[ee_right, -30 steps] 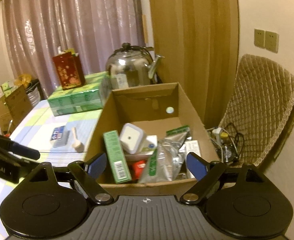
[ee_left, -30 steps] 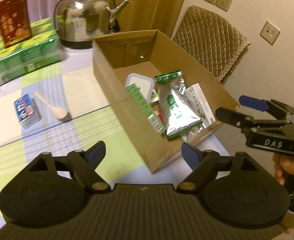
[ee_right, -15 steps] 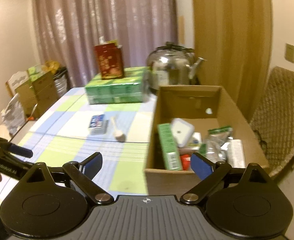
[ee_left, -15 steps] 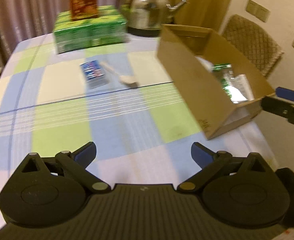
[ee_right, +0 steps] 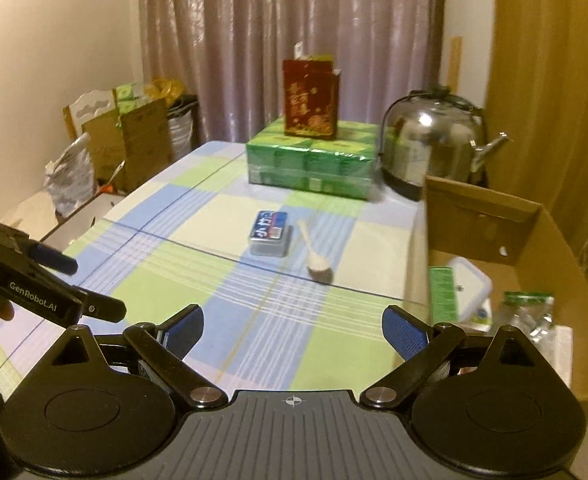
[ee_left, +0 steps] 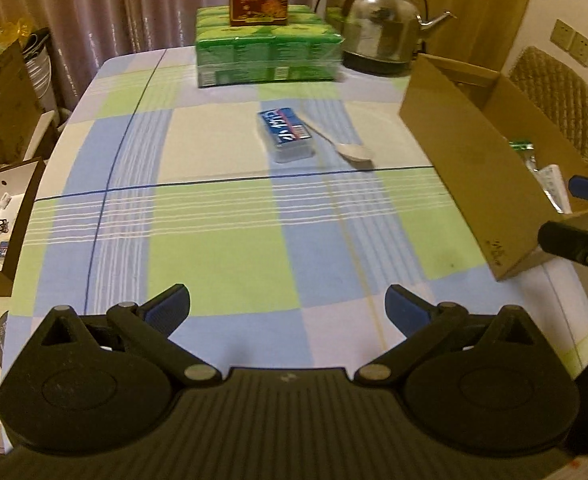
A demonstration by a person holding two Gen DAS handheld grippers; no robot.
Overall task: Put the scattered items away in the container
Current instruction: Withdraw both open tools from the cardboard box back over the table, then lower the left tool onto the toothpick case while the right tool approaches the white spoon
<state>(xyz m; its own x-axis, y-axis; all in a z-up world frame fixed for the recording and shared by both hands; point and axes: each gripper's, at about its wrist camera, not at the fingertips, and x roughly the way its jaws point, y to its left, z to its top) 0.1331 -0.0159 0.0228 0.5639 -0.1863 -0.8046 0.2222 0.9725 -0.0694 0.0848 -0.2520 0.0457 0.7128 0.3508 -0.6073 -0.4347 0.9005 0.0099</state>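
While both jaws stand wide and empty, the left gripper (ee_left: 287, 307) and right gripper (ee_right: 292, 327) hang over the checked-cloth table (ee_left: 221, 240). A blue-labelled metal tin (ee_left: 286, 134) and pale wooden spoon (ee_left: 344, 145) lie side by side mid-table, beside the open brown cardboard box (ee_left: 470, 168) already holding packets.

A mauve curtain (ee_right: 289, 40) hangs across the top centre, with a cream wall (ee_right: 53, 40) at upper left. At the right edge stands a quilted chair (ee_left: 562, 96) below beige wall switches (ee_left: 574, 42). Warm, dim light fills the room.
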